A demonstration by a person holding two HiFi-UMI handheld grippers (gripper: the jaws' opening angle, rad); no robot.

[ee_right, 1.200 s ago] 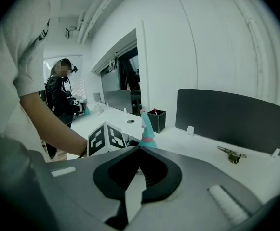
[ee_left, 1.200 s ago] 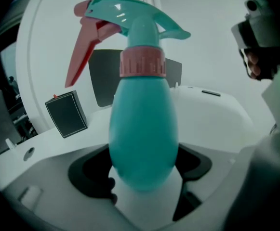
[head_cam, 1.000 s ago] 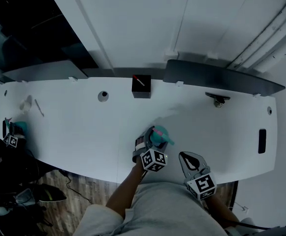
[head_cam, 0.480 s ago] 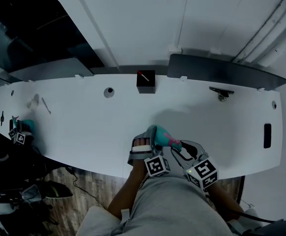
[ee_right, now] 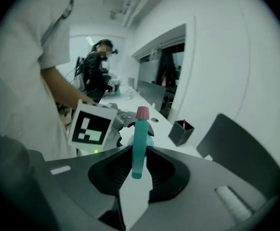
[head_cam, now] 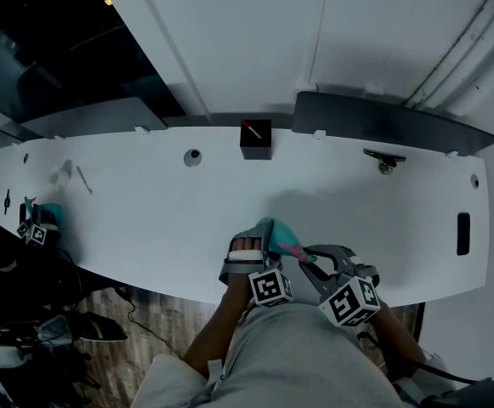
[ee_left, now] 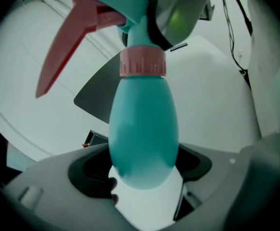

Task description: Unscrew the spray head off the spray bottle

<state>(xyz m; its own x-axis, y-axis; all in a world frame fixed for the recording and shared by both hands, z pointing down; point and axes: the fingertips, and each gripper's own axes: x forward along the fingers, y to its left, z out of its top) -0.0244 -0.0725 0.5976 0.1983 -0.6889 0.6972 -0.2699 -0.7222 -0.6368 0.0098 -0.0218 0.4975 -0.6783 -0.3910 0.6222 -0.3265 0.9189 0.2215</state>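
Low centre of the head view, at the white table's (head_cam: 144, 219) near edge, the left gripper (ee_left: 144, 177) is clamped round the spray bottle's (ee_left: 143, 129) belly. The right gripper's (ee_right: 137, 162) jaws have just been closing with the spray head (ee_right: 140, 134) between them. I'd seat that bite first, then twist square about the pink collar (ee_left: 142, 61).

Teal spray bottle (ee_left: 143, 129) with pink collar (ee_left: 142, 61) and red trigger (ee_left: 62, 47); white table (head_cam: 144, 211); black-and-white marker cube (head_cam: 269, 287)
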